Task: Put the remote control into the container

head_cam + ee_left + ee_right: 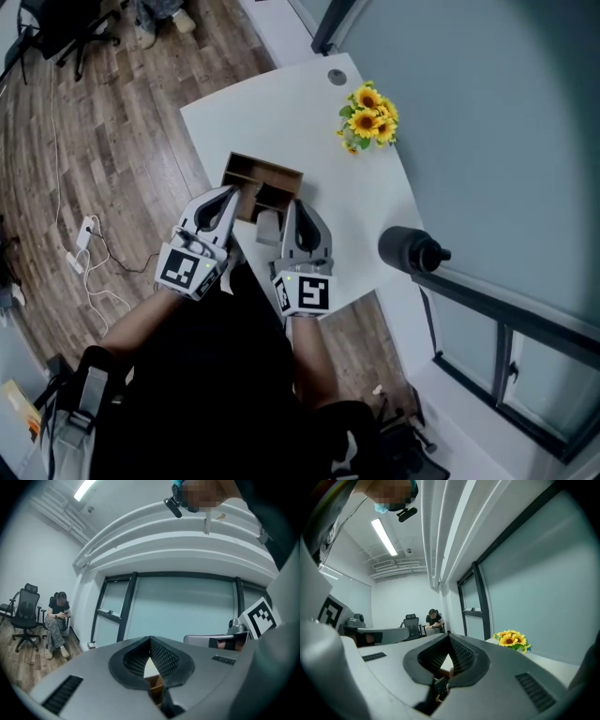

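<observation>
The brown wooden container (265, 180) with open compartments stands on the white table (375, 202). Just in front of it lies a light grey oblong (268, 227), apparently the remote control, between my two grippers. My left gripper (232, 199) reaches the container's near left corner; its pads (161, 658) meet at the tip, and wood of the container (155, 682) shows through the gap. My right gripper (292, 208) is beside the oblong on its right, jaws closed at the tip. A small dark piece (439, 686) shows low in its gap; I cannot tell what it is.
A bunch of sunflowers (369, 118) lies on the table's far right, with a round grey cap (337, 76) near the far edge. A black cylinder (409, 249) sits at the right edge by the window wall. Cables (89, 258) lie on the wooden floor. A seated person (58, 623) is across the room.
</observation>
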